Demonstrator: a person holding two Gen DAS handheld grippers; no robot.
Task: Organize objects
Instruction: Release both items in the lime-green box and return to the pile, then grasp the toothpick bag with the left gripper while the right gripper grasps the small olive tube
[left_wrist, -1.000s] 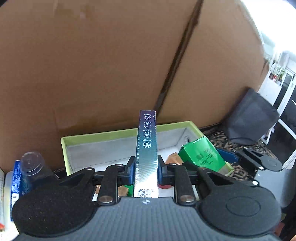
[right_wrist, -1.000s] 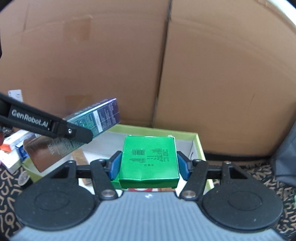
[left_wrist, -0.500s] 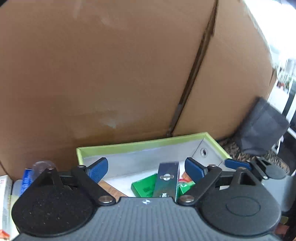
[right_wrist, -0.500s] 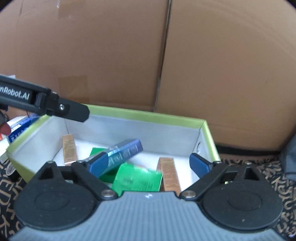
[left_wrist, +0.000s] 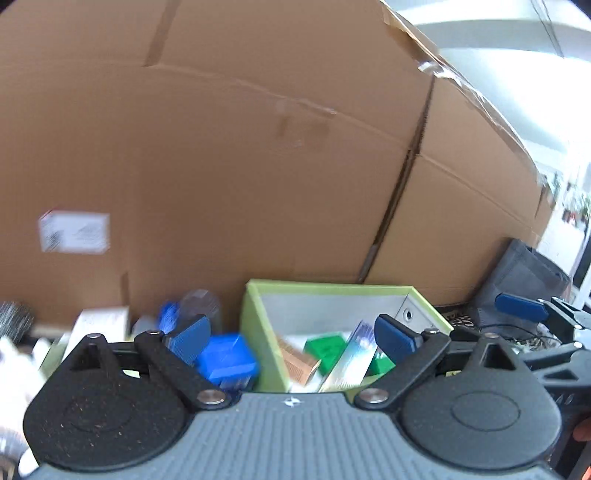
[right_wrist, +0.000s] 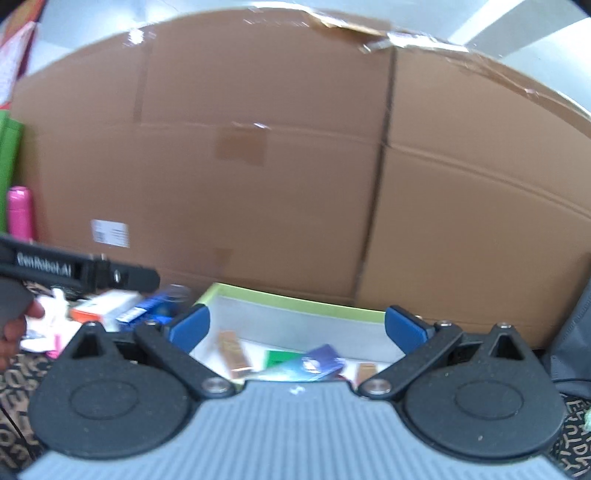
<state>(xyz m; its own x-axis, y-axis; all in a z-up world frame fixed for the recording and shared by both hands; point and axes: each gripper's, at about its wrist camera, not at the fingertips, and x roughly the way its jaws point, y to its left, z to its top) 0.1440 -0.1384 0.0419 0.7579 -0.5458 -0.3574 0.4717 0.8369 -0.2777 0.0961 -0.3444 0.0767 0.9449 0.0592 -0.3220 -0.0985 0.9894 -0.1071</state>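
A green-rimmed storage box (left_wrist: 325, 288) (right_wrist: 295, 301) stands against the cardboard wall. Inside lie a green carton (left_wrist: 325, 347) (right_wrist: 282, 358), a shiny dark blue carton (left_wrist: 354, 354) (right_wrist: 314, 365) and tan cartons (left_wrist: 295, 363) (right_wrist: 232, 349). My left gripper (left_wrist: 291, 334) is open and empty, back from the box and over its left wall. My right gripper (right_wrist: 295, 326) is open and empty, raised in front of the box. The left gripper's side (right_wrist: 85, 273) shows in the right wrist view.
Left of the box lie a blue box (left_wrist: 227, 356), a clear bottle (left_wrist: 201, 302), and white and orange cartons (right_wrist: 103, 310). A pink bottle (right_wrist: 20, 212) stands far left. A dark grey bag (left_wrist: 524, 280) sits at the right. A big cardboard wall (right_wrist: 295, 166) is behind.
Both grippers opened and dropped the dark blue carton and the green carton into the box. Both then pulled back and up; the left one swung leftward.
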